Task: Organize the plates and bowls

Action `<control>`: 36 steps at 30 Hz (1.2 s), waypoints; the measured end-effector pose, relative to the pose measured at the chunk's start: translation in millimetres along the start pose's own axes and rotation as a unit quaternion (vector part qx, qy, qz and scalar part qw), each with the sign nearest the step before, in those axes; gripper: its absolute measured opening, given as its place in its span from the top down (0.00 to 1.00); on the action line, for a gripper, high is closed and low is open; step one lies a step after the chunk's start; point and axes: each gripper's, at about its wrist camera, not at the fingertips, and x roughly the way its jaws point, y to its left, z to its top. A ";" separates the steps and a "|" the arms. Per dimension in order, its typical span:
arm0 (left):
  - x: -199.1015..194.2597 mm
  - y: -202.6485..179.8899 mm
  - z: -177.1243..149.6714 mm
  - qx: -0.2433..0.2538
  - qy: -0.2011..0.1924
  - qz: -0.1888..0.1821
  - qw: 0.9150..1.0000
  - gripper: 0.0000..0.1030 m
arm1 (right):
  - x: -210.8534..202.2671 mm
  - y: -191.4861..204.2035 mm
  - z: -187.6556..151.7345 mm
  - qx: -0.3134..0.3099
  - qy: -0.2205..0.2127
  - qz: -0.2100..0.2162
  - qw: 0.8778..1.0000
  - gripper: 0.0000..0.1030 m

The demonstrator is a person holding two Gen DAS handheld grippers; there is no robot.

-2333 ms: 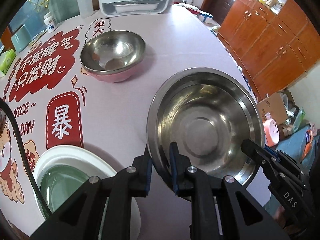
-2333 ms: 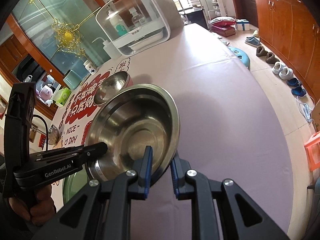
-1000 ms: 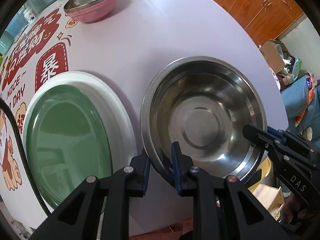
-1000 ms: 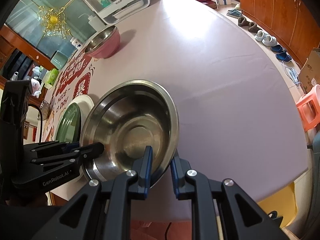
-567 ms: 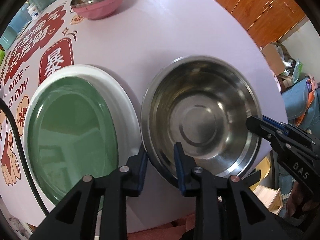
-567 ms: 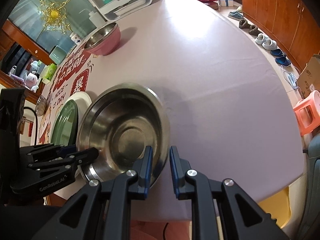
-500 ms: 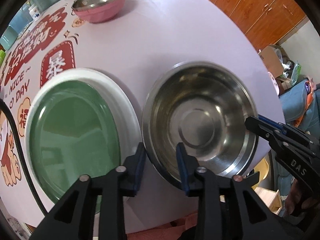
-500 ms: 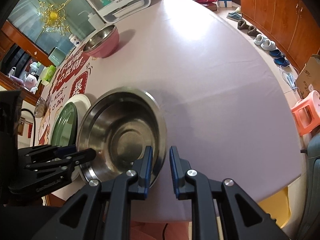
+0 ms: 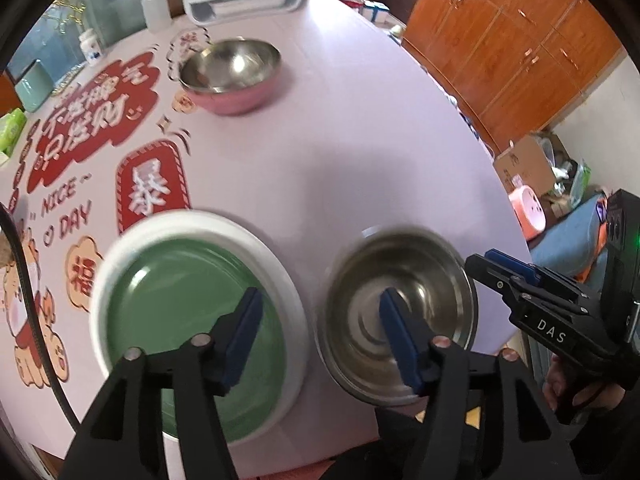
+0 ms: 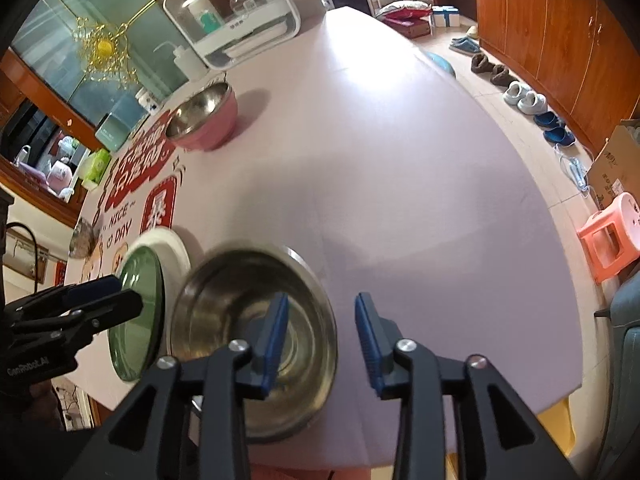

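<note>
**Steel bowl set down beside plate stack, both grippers letting go**

Large steel bowl (image 9: 400, 320) resting on tabletop (image 9: 340, 140) near bottom edge, lower right of left-wrist frame, just beside green plate (image 9: 192, 320) stacked in white plate (image 9: 280, 276). Left gripper (image 9: 320, 328) fingers spread wide, just been opening, nothing pinched; one finger over green plate, other over bowl interior. Right gripper (image 10: 320, 336) fingers parted too, just been opening; bowl rim between them but not pressed, as far as visible.

Done, judging by layout: plates nested, big bowl placed next to them. Left: pink bowl with steel lining (image 9: 230, 74) sitting well apart, upper centre of frame. Likely next: fetch and nest in or by steel bowl. Roughly two-thirds through.
</note>
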 end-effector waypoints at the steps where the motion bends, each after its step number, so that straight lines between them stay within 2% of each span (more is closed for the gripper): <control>1: -3.4 3.1 4.8 -0.003 -0.007 0.001 1.000 0.36 | -0.2 1.9 4.5 -0.002 -0.003 -0.003 1.000 0.66; 6: -15.6 23.1 23.5 -0.015 -0.030 0.018 0.999 0.29 | 1.0 13.4 29.6 -0.013 -0.016 -0.010 1.000 0.66; 13: -29.0 54.1 58.2 -0.029 -0.054 0.043 0.997 0.26 | -4.3 36.1 71.6 -0.037 -0.047 -0.014 0.998 0.65; 16: -33.5 64.7 73.8 -0.033 -0.060 0.049 0.996 0.25 | -5.1 47.8 90.0 -0.045 -0.059 -0.013 0.997 0.47; 17: -34.1 66.6 77.2 -0.034 -0.061 0.050 0.996 0.24 | -5.3 52.1 95.9 -0.049 -0.064 -0.011 0.997 0.45; 27: -33.3 109.4 134.4 -0.044 -0.071 0.089 0.993 0.24 | 8.8 92.4 146.9 -0.069 -0.076 0.012 0.995 0.45; 36: -15.0 132.1 170.0 -0.055 -0.075 0.090 0.991 0.24 | 37.4 116.7 183.2 -0.063 -0.071 0.017 0.995 0.45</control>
